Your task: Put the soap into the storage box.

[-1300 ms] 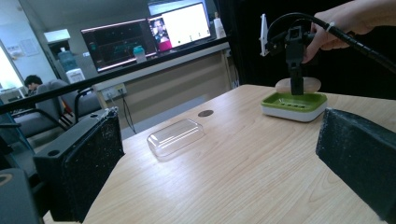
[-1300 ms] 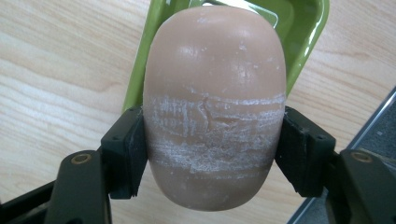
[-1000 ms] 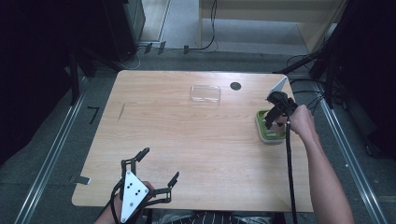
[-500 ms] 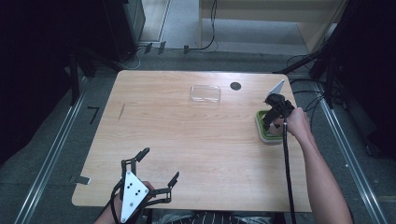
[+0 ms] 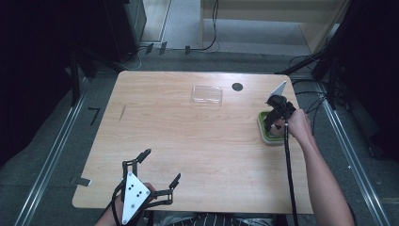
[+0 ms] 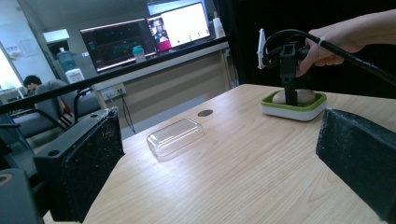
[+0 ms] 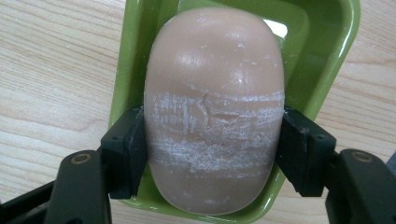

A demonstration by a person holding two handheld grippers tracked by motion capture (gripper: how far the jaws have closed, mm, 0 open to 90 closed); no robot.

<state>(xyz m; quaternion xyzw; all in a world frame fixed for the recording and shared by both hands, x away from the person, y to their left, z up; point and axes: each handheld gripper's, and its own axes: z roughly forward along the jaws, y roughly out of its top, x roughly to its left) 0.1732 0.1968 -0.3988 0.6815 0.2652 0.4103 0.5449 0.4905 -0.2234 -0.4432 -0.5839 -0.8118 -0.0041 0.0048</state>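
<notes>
The left gripper (image 5: 153, 178) rests at the near edge of the table (image 5: 197, 141), its jaws spread wide with nothing between them, and it is well apart from the work. Between the two grippers, toward the far side, lies a clear plastic lid (image 5: 207, 94), and near it a small dark hole (image 5: 237, 86) in the tabletop.

The right gripper (image 7: 212, 149) is the one at the task. It stands over the green soap dish (image 7: 322, 70) at the right edge of the table, and its two pads (image 7: 126, 144) press the sides of the soap bar (image 7: 215, 107), which lies in the dish directly under the gripper. The long axis of the bar runs away from the camera, so the jaws cross its short width, nearer to the close end. Whether the bar is already lifted from the dish I cannot tell surely.

Compared with half a second ago, the right hand (image 5: 299, 125) seems a little lower over the dish; the left gripper has not moved.
</notes>
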